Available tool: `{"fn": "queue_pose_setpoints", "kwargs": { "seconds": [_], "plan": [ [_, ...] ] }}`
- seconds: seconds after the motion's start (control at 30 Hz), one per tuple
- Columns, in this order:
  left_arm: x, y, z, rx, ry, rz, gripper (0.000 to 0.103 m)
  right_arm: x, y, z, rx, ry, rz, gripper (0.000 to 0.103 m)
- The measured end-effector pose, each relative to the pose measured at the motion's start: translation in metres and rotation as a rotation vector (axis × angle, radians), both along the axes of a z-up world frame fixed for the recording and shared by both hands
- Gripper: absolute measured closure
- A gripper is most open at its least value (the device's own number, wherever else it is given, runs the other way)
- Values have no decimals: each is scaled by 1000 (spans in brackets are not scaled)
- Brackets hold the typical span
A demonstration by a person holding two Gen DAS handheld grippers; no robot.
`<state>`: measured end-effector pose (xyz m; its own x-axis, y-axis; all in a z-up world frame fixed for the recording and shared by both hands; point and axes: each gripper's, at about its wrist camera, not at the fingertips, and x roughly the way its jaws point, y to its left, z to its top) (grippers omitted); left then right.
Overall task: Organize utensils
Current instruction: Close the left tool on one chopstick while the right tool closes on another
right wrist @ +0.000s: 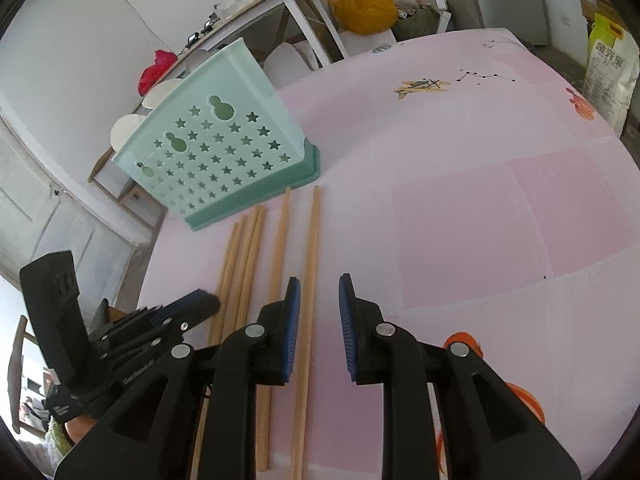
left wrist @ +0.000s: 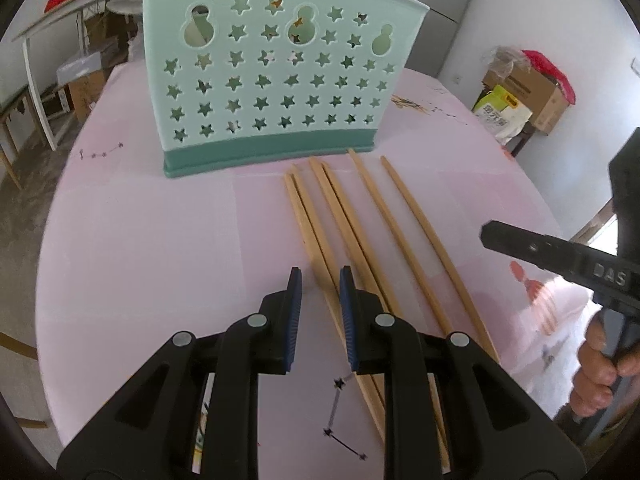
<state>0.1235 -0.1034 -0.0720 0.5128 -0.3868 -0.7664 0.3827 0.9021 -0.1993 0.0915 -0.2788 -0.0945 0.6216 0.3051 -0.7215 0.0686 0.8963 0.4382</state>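
With six long wooden chopsticks [left wrist: 344,236] lying on the pink counter [left wrist: 160,240] before the mint-green star-perforated plastic holder [left wrist: 276,80], both the left gripper [left wrist: 320,280] and right gripper [right wrist: 319,284] hovered spread apart and empty, suggesting the pick-up step, needing one to descend and close on a chopstick.

A mint-green utensil holder [left wrist: 276,80], perforated with star-shaped holes and set on a darker green base, is seen upright in the upper centre of the left wrist view. Six wooden chopsticks [left wrist: 348,232] are laid flat, roughly parallel, just below it at centre frame.
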Motion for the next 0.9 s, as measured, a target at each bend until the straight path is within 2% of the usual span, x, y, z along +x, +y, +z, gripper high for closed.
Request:
{"fn": "queue_pose_setpoints", "kwargs": {
  "seconds": [0.3,0.43,0.57,0.7,0.77,0.9],
  "plan": [
    [16,1,2,74,-20,29,85,-2,0,-4,-3,4,-2,83],
    [26,-3,3,145,-39,30,85,0,2,-5,-26,5,7,83],
    [42,-3,4,193,-37,43,85,12,10,-4,-77,13,49,83],
    [52,-3,5,203,-33,50,86,34,20,-9,-144,46,89,80],
    [53,1,6,198,-32,63,92,46,26,-12,-187,57,112,78],
    [51,14,5,189,-23,82,98,54,37,-9,-282,55,143,77]
  ]
}}
